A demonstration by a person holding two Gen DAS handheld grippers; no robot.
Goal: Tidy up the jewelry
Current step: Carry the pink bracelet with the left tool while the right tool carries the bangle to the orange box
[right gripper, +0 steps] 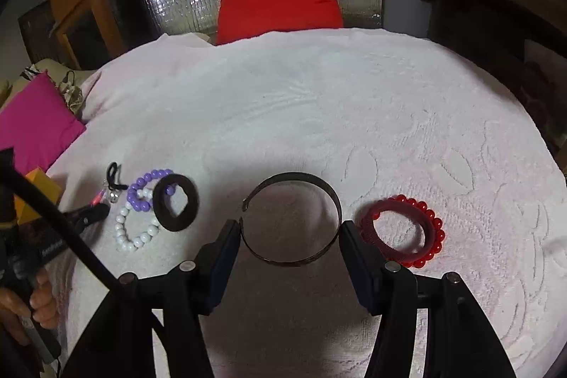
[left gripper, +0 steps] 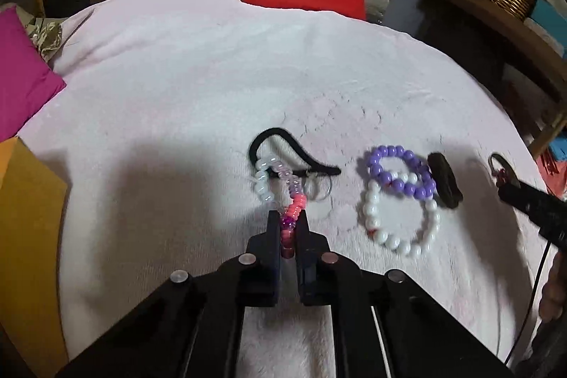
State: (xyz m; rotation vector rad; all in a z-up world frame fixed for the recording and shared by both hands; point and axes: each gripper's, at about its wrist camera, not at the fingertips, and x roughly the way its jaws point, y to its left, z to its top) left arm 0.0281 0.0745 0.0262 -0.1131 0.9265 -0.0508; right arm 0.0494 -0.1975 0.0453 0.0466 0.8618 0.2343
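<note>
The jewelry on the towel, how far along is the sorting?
Early on. The purple and white bracelets overlap, as do two red ones. The left tool is shut on a mixed bead bracelet; the right tool straddles a metal bangle. No piece looks put away.

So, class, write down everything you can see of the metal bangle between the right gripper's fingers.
The metal bangle is a thin, dark, open band with a gap on its left side, so it is a cuff and not a closed ring. It looks like tarnished metal, with faint patterning on its near edge. It lies flat on the white towel, between the fingers of the right gripper, whose pads sit at its sides; whether they press on it is unclear. The red bracelets lie apart to its right.
</note>
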